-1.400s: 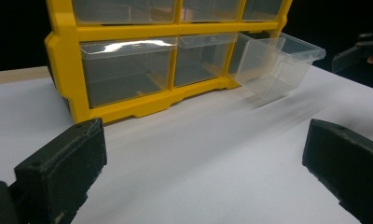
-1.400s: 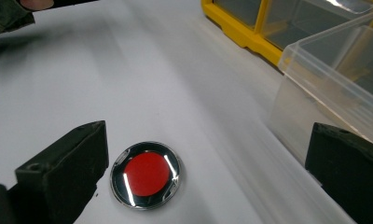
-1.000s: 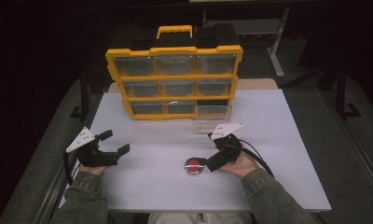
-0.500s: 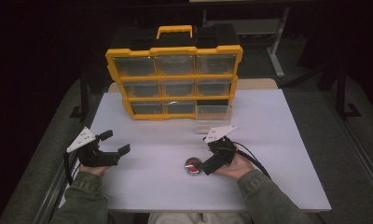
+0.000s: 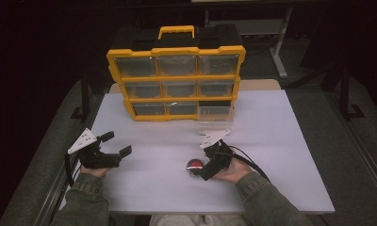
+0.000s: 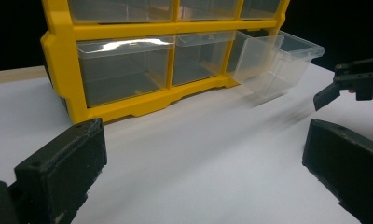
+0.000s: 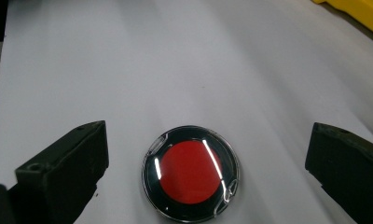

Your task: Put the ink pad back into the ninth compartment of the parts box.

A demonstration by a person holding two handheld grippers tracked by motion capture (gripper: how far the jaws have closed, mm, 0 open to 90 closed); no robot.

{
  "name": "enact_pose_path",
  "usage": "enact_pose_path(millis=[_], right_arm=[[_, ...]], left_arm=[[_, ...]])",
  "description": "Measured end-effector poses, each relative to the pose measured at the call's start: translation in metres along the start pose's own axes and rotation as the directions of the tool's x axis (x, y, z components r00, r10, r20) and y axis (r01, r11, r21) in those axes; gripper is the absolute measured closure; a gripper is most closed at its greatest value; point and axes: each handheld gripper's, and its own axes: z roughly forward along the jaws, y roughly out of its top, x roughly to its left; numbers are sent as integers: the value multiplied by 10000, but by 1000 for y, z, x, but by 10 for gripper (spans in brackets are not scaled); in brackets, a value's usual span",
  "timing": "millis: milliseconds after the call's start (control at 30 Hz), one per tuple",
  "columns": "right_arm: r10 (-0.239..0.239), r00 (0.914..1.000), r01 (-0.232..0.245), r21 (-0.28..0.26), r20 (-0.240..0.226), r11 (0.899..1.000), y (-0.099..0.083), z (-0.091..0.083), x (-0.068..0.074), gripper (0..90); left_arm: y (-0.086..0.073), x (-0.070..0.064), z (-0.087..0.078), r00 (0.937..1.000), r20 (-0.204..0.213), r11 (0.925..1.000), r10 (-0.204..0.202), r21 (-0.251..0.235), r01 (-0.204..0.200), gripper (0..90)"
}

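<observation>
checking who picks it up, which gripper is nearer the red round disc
Right. The right gripper hovers at the red disc, jaws open around it; the left gripper sits apart, far to its left.

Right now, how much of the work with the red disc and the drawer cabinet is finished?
Done: the bottom right drawer of the yellow cabinet is already pulled out. In hand: the right gripper is open, its jaws on either side of the red disc, which lies flat on the white table, not yet gripped. The left gripper hangs open, empty. Likely left: gripping the disc and putting it in the drawer.
</observation>
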Motion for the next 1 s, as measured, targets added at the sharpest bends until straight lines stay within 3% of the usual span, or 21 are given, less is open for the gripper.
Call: enact_pose_path(millis=[667, 900, 1000], right_arm=[[-105, 9989, 150, 985, -463, 9950, -4, 24, 5, 0], [-233, 9973, 316, 1212, -691, 9921, -6, 27, 5, 126], [-327, 9975, 403, 1220, -631, 9917, -6, 27, 6, 140]], left_arm=[[0, 0, 1, 10000, 36, 9999, 62, 100, -63, 0], [0, -1, 1, 10000, 54, 9999, 47, 90, -48, 0], [0, -1, 1, 10000, 59, 9999, 63, 111, -63, 0]])
